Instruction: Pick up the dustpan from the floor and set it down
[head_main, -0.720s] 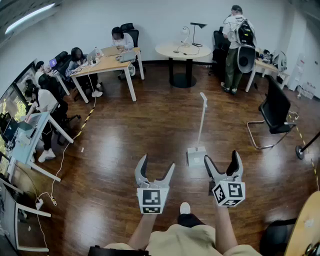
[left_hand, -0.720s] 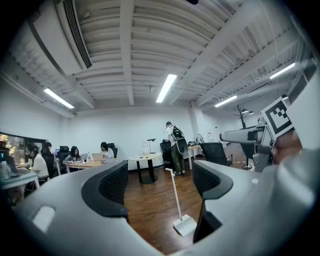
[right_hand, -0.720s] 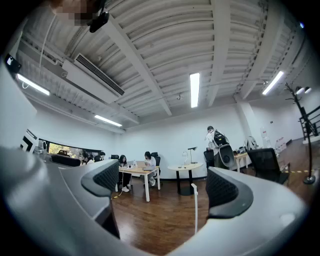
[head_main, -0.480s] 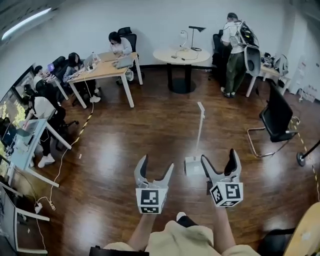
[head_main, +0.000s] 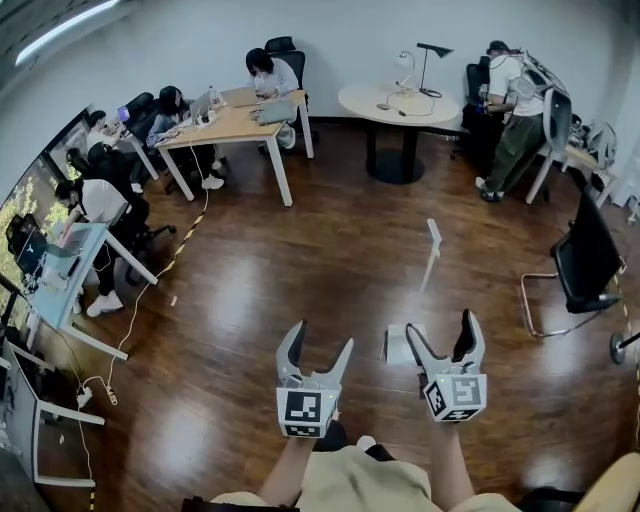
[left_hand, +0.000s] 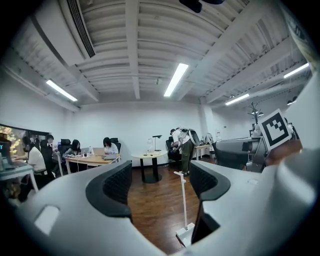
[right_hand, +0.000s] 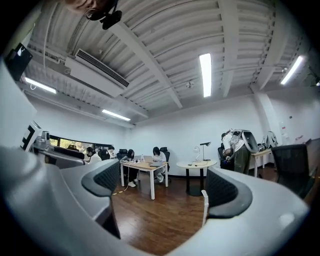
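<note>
In the lower middle of the head view, the left tool (head_main: 320, 340) reaches forward, level, from a bare forearm (head_main: 288, 462). Its marker cube faces the camera and its jaws are spread in a V above the wooden floor (head_main: 250, 300). The left gripper view shows this tool (left_hand: 159, 182) with its pads apart and only floor between them. Just right of it, the white dustpan (head_main: 399, 346) stands on the floor, its long handle rising toward the upper right. At lower right, the right tool (head_main: 440, 328) is also held level with its jaws wide apart. Its left jaw overlaps the pan's edge in the frame, and I cannot tell whether they touch. In the right gripper view the dustpan (right_hand: 205, 199) shows only as its handle's top beside the right-hand jaw.
</note>
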